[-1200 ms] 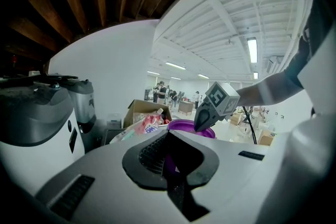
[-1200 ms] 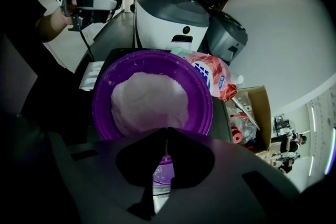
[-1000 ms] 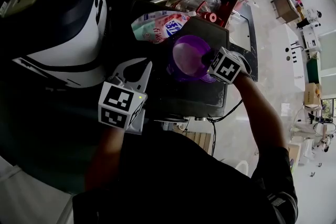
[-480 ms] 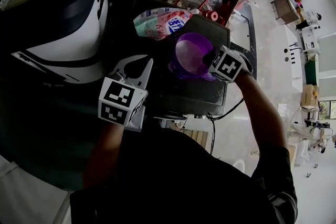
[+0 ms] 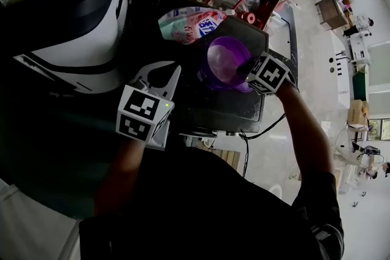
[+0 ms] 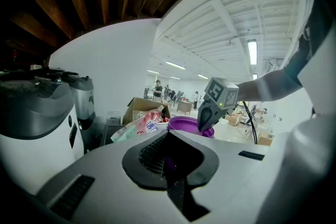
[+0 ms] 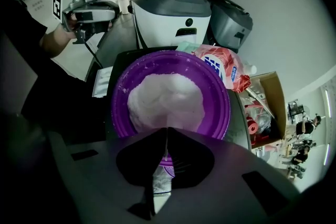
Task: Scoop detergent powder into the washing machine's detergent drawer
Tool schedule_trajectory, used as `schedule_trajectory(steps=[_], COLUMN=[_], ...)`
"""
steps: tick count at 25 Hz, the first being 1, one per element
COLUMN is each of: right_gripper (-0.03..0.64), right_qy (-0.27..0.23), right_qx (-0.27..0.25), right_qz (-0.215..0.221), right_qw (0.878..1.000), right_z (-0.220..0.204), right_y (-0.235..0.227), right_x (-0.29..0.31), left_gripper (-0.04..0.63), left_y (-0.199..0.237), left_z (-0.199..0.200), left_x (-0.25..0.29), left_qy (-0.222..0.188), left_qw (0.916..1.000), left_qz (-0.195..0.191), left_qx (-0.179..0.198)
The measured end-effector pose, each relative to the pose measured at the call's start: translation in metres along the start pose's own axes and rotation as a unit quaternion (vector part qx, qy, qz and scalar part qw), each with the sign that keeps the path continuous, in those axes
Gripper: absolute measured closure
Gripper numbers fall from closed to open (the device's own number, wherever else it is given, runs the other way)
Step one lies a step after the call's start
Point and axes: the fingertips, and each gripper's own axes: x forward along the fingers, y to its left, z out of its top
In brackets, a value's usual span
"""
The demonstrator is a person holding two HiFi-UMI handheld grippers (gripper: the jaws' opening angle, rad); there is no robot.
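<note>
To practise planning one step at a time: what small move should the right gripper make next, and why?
Probably carry the purple bowl level toward the washing machine. The right gripper is shut on the bowl's rim, white powder is heaped inside, and the left gripper is open and empty, with no scoop in view.
</note>
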Motion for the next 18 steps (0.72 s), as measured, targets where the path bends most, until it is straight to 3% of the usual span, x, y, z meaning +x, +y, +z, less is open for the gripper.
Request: schedule_trajectory(steps=[18], right_gripper=[0.594], right_qy=[0.003], right_qx=[0.006], right_qz=[0.021], right_qw=[1.000], right_z=[0.006], right_y=[0.016], right_x=[-0.005], left_gripper=[0.588], left_y=[-0.001], left_z=[-0.007], left_x=[-0.011], left_qy=[-0.001], left_qw=[1.0000], left_qz=[0.000], left_qx=[-0.010])
